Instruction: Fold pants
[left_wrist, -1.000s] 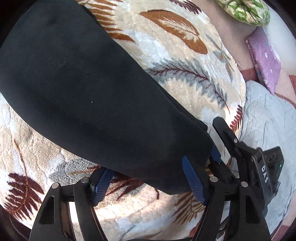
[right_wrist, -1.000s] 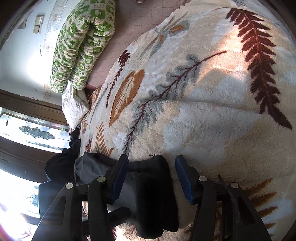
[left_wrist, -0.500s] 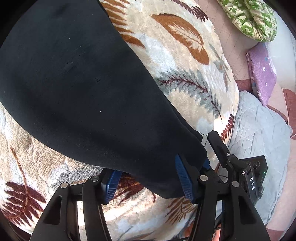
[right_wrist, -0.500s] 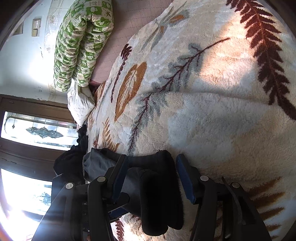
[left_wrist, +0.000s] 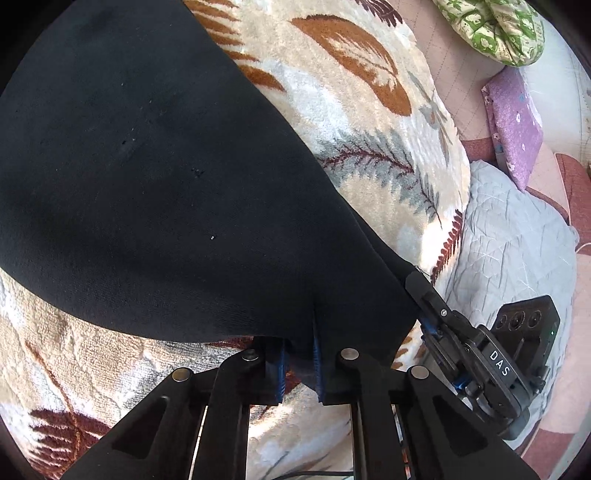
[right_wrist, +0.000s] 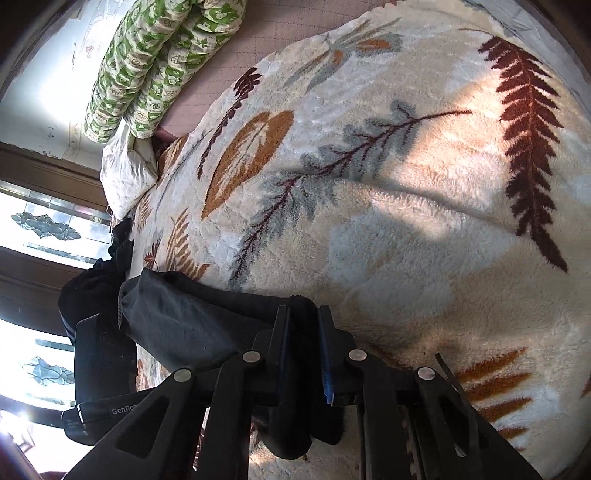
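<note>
Black pants (left_wrist: 147, 184) lie spread over a cream blanket with a leaf pattern (left_wrist: 351, 92). My left gripper (left_wrist: 298, 354) is shut on their near edge, and the cloth puckers between the blue pads. Just to the right, my right gripper (left_wrist: 421, 295) meets the same edge at the corner. In the right wrist view the right gripper (right_wrist: 303, 321) has its jaws closing, with a fold of the dark pants (right_wrist: 184, 317) pinched between the pads. The rest of that cloth bunches off to the left.
A green patterned quilt roll (left_wrist: 491, 26) and a purple cushion (left_wrist: 513, 122) lie beyond the blanket. A grey quilt (left_wrist: 509, 240) borders it on the right. The right wrist view shows a white pillow (right_wrist: 125, 173) and a bright window (right_wrist: 40, 229) at the left.
Both grippers stood open around the pants' edge and have now closed on it. The left one also came in closer to the cloth.
</note>
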